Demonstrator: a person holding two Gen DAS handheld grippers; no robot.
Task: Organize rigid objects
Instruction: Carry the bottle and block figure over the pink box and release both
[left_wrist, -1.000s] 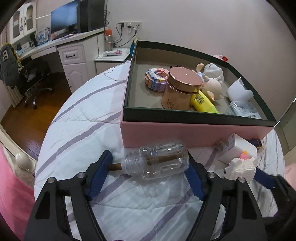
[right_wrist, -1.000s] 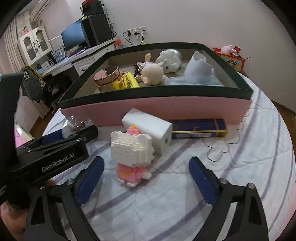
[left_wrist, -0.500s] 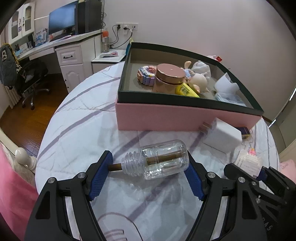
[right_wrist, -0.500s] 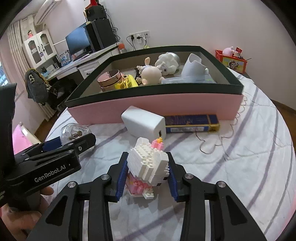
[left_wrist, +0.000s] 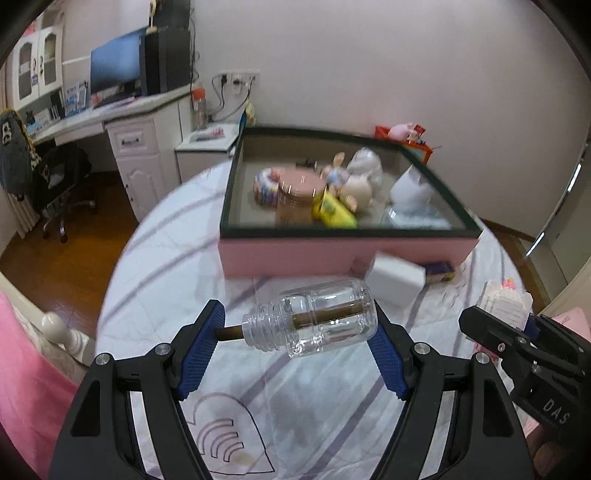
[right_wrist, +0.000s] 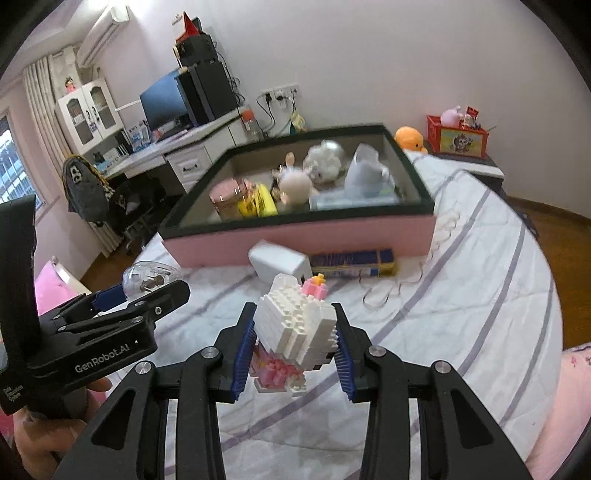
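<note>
My left gripper (left_wrist: 293, 349) is shut on a clear plastic bottle (left_wrist: 317, 319) with a brown stick inside, held lengthwise above the bed. My right gripper (right_wrist: 293, 354) is shut on a white and pink brick cat figure (right_wrist: 295, 328), lifted off the bed; it also shows in the left wrist view (left_wrist: 504, 302). The pink box with a dark green rim (right_wrist: 295, 243) lies ahead and holds a pink-lidded jar (right_wrist: 231, 195), a yellow tube (right_wrist: 258, 201), dolls and a white cup (right_wrist: 364, 173). The left gripper and bottle show at the left of the right wrist view (right_wrist: 147, 282).
A white charger block (right_wrist: 279, 262) and a dark blue flat box (right_wrist: 351, 262) lie on the striped bedsheet in front of the pink box, with a thin white cord (right_wrist: 391, 291) beside them. A desk, a chair and a nightstand stand beyond the bed.
Both grippers have risen with their loads: the bottle and the brick cat are higher above the bed and the box looks farther away. The right gripper shut on the cat a second ago.
</note>
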